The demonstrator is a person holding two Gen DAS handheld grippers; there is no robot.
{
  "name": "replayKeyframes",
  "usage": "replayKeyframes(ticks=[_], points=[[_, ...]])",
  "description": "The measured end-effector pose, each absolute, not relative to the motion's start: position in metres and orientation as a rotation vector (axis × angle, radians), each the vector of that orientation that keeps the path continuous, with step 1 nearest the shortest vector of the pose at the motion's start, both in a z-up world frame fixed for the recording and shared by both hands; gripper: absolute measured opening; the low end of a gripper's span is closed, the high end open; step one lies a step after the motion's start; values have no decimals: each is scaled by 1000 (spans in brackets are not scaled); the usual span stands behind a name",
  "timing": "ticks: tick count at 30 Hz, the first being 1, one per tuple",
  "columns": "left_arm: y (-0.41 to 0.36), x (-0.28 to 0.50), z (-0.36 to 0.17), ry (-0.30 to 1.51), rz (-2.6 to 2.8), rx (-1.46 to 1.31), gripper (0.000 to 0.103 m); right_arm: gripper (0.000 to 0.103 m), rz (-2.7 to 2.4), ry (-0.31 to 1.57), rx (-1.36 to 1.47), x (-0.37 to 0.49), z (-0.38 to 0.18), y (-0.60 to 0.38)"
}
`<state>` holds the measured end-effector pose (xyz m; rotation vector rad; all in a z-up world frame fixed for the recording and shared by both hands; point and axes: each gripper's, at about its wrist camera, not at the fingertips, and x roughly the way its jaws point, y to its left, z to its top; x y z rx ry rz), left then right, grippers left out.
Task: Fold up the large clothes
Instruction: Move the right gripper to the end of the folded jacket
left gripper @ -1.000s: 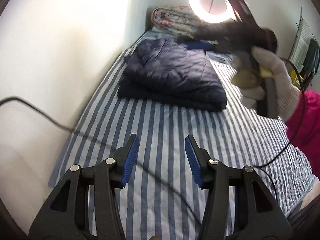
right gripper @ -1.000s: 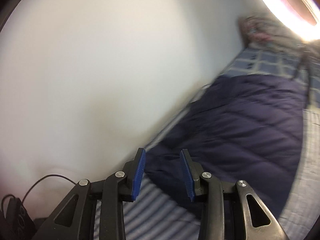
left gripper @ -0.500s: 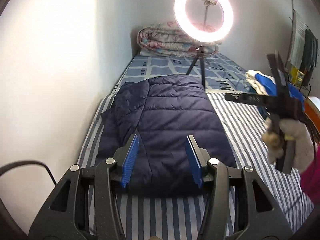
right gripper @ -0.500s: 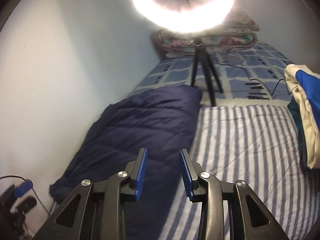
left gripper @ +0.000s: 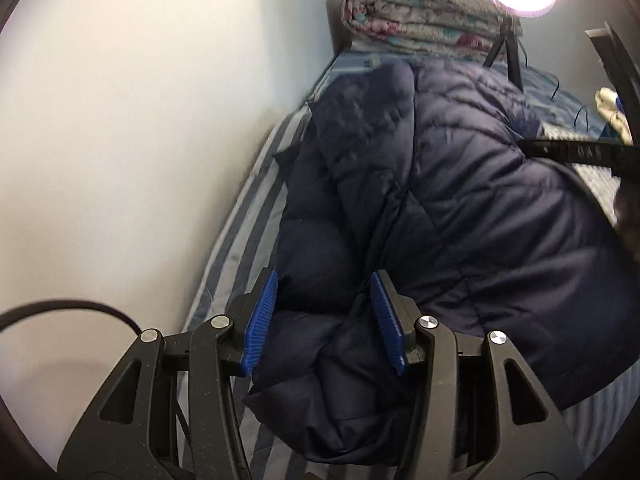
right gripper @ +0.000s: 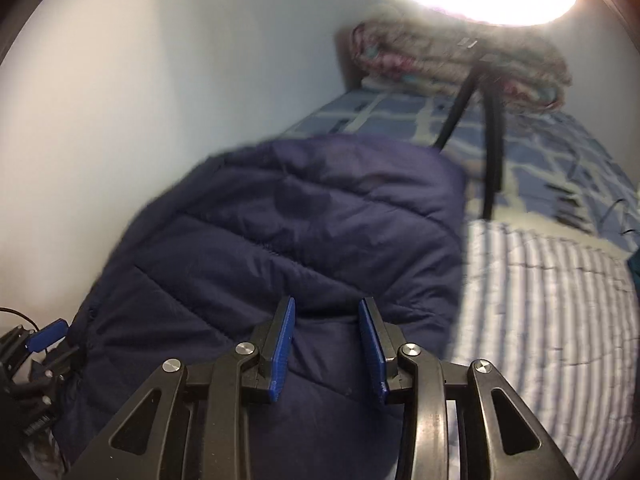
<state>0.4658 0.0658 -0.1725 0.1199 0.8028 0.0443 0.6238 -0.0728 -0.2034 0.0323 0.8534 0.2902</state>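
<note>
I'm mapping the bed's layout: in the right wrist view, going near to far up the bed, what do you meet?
right gripper → navy puffer jacket → ring light tripod legs → folded floral quilt against the far wall.

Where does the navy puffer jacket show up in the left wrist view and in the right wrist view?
Left wrist: the navy puffer jacket fills the centre and right, running under the open left gripper.
Right wrist: it covers the centre-left, beneath the open right gripper.
Shared landmark: the floral rolled blanket at the bed's far end.
</note>
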Motion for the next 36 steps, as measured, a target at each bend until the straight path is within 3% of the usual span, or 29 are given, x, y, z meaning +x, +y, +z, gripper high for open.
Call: replayKeyframes(ticks=[6, 9, 11, 16, 19, 23, 27, 32, 36], points=[[64, 459, -172, 808, 54, 131, 50, 31, 312, 844, -40, 627, -190, -70], [60, 458, -170, 800, 51, 137, 50, 41, 182, 737, 11, 635, -167, -99], [61, 456, -168, 801, 47, 128, 50, 54, 159, 718, 92, 646, -164, -118], [62, 452, -167, 788, 43, 130, 50, 55, 142, 729, 162, 668, -182, -130], [62, 453, -167, 777, 38, 138, 50, 64, 136, 807, 159, 688, -204, -128], [62, 454, -167, 776, 31, 146, 50, 66, 119, 868, 143, 699, -212, -126], [68, 448, -155, 764, 21, 116, 50, 66, 165, 858, 181, 675, -193, -144], [67, 445, -128, 732, -31, 73, 50, 82, 309, 893, 317, 608, -179, -179], [58, 456, -121, 731, -37, 123, 50, 85, 412, 972, 405, 552, -192, -187]])
